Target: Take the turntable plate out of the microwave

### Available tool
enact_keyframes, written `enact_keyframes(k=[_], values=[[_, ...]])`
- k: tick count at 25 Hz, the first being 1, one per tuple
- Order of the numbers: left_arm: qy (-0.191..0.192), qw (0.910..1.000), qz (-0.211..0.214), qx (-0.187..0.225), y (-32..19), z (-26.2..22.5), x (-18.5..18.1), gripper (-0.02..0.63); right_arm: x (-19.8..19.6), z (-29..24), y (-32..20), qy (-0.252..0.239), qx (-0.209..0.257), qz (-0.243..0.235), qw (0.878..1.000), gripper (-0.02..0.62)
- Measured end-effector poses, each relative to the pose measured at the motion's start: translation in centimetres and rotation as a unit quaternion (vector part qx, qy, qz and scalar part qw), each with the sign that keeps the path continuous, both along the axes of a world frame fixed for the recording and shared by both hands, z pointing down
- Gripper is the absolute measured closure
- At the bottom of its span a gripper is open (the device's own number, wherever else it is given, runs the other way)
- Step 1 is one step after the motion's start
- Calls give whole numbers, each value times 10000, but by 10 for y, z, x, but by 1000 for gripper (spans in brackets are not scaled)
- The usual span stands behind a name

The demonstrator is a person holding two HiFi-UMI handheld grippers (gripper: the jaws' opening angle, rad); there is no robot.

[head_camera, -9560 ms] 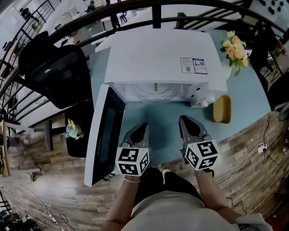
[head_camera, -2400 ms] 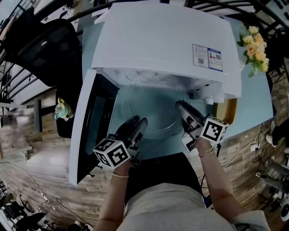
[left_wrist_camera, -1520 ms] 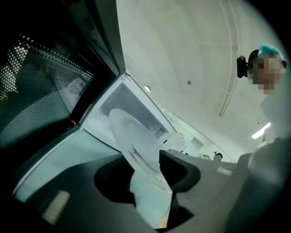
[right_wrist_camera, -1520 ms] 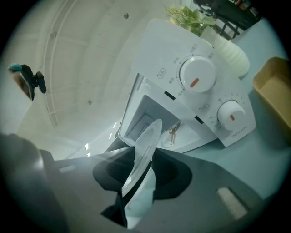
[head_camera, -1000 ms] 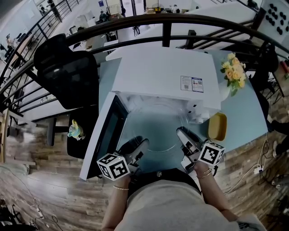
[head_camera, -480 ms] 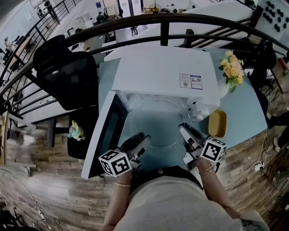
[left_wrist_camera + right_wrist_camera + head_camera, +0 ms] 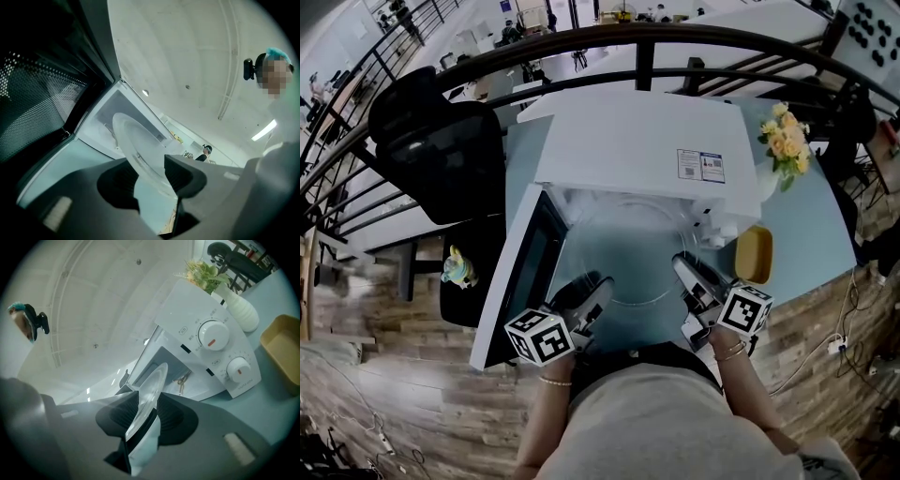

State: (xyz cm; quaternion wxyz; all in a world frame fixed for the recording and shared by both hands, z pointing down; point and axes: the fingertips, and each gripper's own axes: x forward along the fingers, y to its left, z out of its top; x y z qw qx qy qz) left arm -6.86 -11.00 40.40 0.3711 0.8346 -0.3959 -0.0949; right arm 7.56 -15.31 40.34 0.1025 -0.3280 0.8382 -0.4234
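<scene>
The clear glass turntable plate point(image 7: 628, 251) hangs level in front of the open white microwave point(image 7: 633, 150), its far rim close to the cavity mouth. My left gripper point(image 7: 598, 289) is shut on the plate's near-left rim and my right gripper point(image 7: 682, 264) on its near-right rim. In the left gripper view the plate point(image 7: 136, 143) runs edge-on between the dark pads of the left gripper point(image 7: 147, 180). The right gripper view shows the plate point(image 7: 152, 390) clamped between the pads of the right gripper point(image 7: 147, 416), with the control knobs point(image 7: 213, 336) beyond.
The microwave door point(image 7: 520, 281) stands swung open at the left, beside my left gripper. A yellow tray point(image 7: 754, 254) lies on the blue table point(image 7: 806, 216) right of the microwave, and a vase of flowers point(image 7: 787, 117) stands behind it. A black chair point(image 7: 441, 150) is at the far left.
Over the last second the plate and both grippers have kept still. In the earliest frame both grippers were empty before the microwave; now they hold the plate outside it.
</scene>
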Motion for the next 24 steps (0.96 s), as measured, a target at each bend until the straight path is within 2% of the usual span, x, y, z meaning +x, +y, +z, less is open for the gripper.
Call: enact_keyframes(k=[24], values=[[57, 10000, -16, -42, 0, 3, -1, 436, -1, 10, 1, -2, -121, -88, 9999, 445]])
